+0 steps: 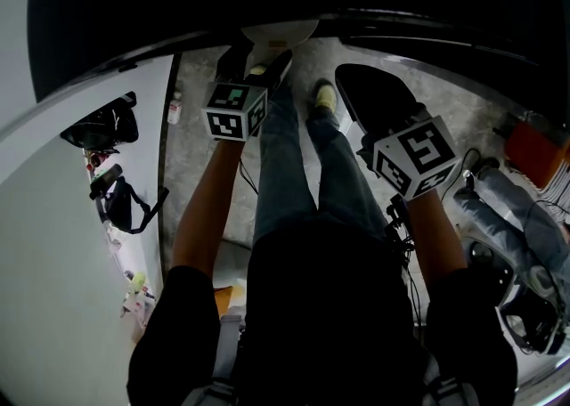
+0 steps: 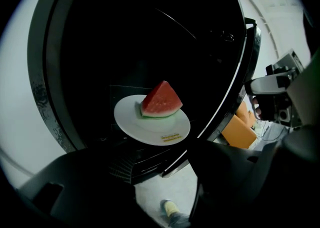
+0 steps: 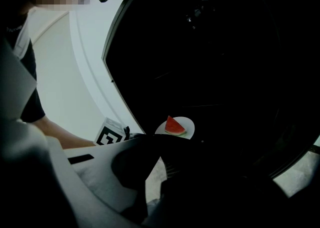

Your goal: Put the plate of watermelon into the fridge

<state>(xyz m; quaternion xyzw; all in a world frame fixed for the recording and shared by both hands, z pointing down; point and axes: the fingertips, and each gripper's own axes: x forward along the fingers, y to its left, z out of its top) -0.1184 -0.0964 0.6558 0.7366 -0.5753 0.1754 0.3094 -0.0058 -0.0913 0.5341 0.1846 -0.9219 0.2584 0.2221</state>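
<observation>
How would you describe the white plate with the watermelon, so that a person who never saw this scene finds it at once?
Look into the dark open fridge, whose black interior fills most of the left gripper view. Low in it lies a round white plate, and on it stands a red triangular watermelon wedge with a green rind. Plate and fruit are the only bright, coloured things inside that black space.

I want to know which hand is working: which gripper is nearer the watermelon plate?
The left gripper: in the head view its tips lie just below the plate, while the right gripper sits lower and off to the side.
</observation>
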